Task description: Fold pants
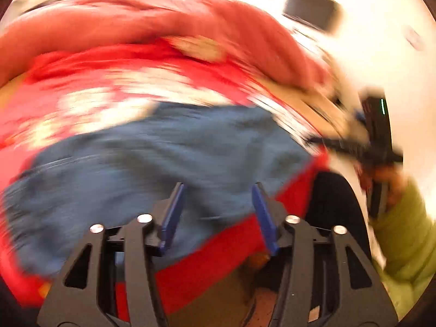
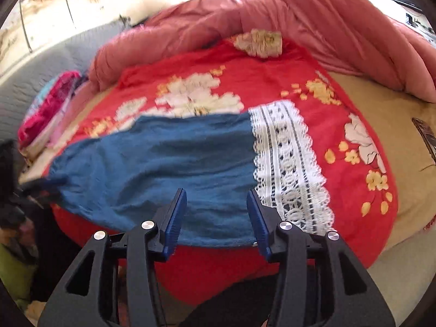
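the blue pants with a white lace hem lie flat mid-frame on the red floral blanket, while the left gripper and right gripper hang over them, jaws spread apart and empty.

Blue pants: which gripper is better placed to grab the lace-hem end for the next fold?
Right, probably. The right gripper hangs open over the pants, its fingertip beside the lace hem. The left gripper, also open, faces plain blue cloth; its view is blurred.
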`<state>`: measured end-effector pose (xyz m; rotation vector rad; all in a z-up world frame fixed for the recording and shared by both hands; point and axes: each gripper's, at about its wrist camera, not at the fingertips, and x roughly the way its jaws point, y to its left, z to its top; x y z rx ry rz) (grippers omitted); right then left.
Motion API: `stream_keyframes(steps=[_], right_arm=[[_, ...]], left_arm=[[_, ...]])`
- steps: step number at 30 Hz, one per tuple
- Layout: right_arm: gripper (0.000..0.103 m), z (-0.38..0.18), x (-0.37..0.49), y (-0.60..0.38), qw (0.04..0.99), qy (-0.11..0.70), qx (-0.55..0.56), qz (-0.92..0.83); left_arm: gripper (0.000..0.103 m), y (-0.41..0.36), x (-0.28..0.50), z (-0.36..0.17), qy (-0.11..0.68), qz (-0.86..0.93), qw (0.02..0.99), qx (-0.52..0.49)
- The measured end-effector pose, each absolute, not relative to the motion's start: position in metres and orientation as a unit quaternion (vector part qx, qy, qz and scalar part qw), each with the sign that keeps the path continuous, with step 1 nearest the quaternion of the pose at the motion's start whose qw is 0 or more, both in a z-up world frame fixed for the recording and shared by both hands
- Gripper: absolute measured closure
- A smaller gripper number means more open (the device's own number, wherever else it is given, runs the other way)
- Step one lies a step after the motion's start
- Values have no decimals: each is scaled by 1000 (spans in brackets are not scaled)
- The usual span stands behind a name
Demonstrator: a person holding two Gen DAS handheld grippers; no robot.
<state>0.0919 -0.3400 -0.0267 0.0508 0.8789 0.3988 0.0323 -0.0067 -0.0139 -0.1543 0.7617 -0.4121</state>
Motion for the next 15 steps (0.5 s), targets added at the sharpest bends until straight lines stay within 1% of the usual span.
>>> stream_keyframes(steps=[1, 2, 3, 4, 6, 8, 9, 12, 13, 14, 15], right_arm=[[56, -33, 95, -337, 882, 432, 17, 186], [56, -39, 96, -336, 879, 439, 13, 183], [55, -45, 98, -335, 877, 445, 15, 180], [55, -48, 98, -335, 876, 445, 18, 184], [52, -48, 97, -336, 876, 443, 28, 188], [50, -45, 96, -336, 878, 439, 32, 190], [49, -43, 95, -336, 879, 436, 30, 189], [45, -40, 95, -340, 882, 433, 35, 185], [45, -40, 95, -341, 882, 434, 35, 183], [45, -40, 96, -342, 882, 434, 34, 181], [45, -41, 97, -342, 881, 435, 33, 181]], left_arm=[[49, 12, 26, -9, 362, -162, 914, -84], [48, 35, 20, -3, 358, -110, 923, -88], [46, 50, 16, 0, 359, -74, 926, -89], [41, 64, 14, 1, 364, -42, 926, -88], [38, 90, 13, -2, 388, 14, 917, -90], [36, 103, 17, -8, 408, 38, 908, -93], [33, 107, 21, -12, 417, 40, 902, -100], [33, 108, 41, -31, 453, 31, 884, -113], [45, 108, 46, -38, 465, 28, 878, -114], [51, 108, 54, -46, 477, 30, 871, -113], [61, 109, 56, -48, 485, 35, 867, -112]])
